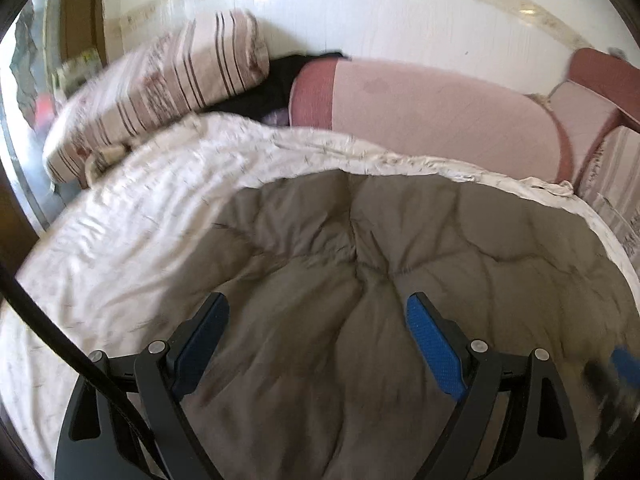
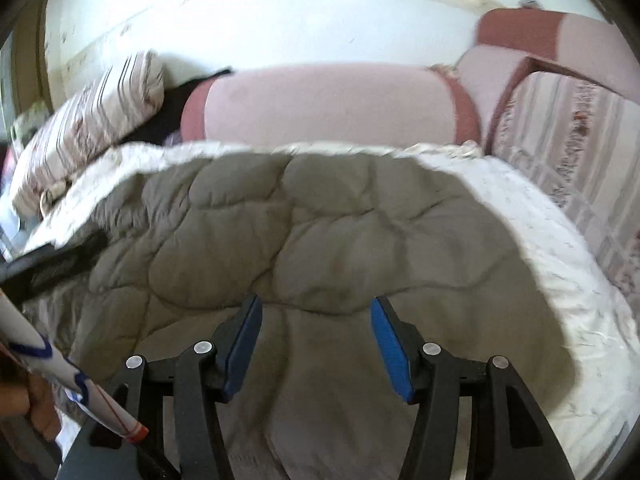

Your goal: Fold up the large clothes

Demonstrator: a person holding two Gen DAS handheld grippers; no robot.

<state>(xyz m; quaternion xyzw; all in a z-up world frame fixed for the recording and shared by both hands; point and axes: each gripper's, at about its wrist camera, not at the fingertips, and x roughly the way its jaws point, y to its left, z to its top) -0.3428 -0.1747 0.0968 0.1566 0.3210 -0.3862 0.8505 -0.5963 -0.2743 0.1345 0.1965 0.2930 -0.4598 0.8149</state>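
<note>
At the bottom of each frame, the left hand-held gripper (image 1: 316, 312) and the right hand-held gripper (image 2: 316, 316) hover released, grasping nothing, over the grey quilted comforter (image 1: 360, 264). The comforter fills the frame centre, lying on a white sheet (image 1: 132, 232). Beyond, pink cushions (image 1: 432, 116) line the top, a striped pillow (image 1: 160, 88) at upper left.

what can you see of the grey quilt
The quilt is grey-brown, puffy and stitched into curved padded panels, with a soft matte look. It lies spread and creased over a white cover, which shows around its left, far and right edges. Both open grippers are above it; neither grips it.
</note>
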